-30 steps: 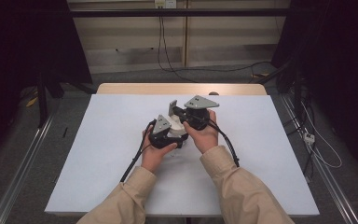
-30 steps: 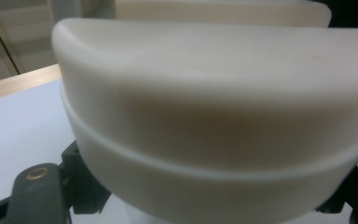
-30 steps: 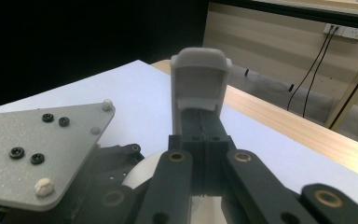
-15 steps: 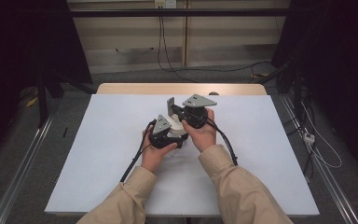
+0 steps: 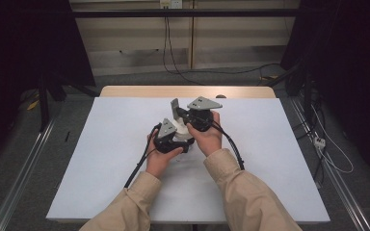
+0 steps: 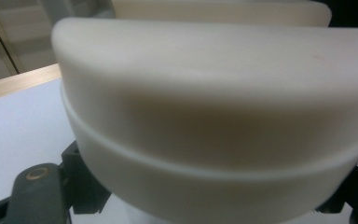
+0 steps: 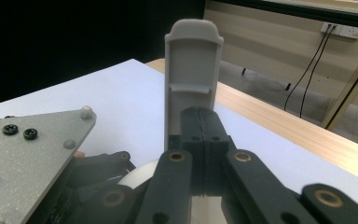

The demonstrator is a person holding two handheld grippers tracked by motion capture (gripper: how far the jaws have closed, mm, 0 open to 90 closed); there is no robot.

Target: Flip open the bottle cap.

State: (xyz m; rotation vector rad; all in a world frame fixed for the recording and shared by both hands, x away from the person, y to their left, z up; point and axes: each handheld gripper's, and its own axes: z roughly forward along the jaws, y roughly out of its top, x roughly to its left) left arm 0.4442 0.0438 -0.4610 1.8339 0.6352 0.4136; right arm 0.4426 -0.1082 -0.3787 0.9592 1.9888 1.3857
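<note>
Two parts in hand above desk (image 5: 101, 159) centre. Left gripper (image 5: 172, 139) jaws clamped on cream rounded piece (image 6: 214, 116); right gripper (image 5: 192, 115) jaws pinched tight on grey plastic clip (image 7: 193, 74), just beyond cream piece. Both look light, rigid, smooth; probably slippery, so grip flat faces.

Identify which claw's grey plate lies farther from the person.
The right plate, on the right claw: it sits farther up the table than the left plate, nearer the far edge.
</note>
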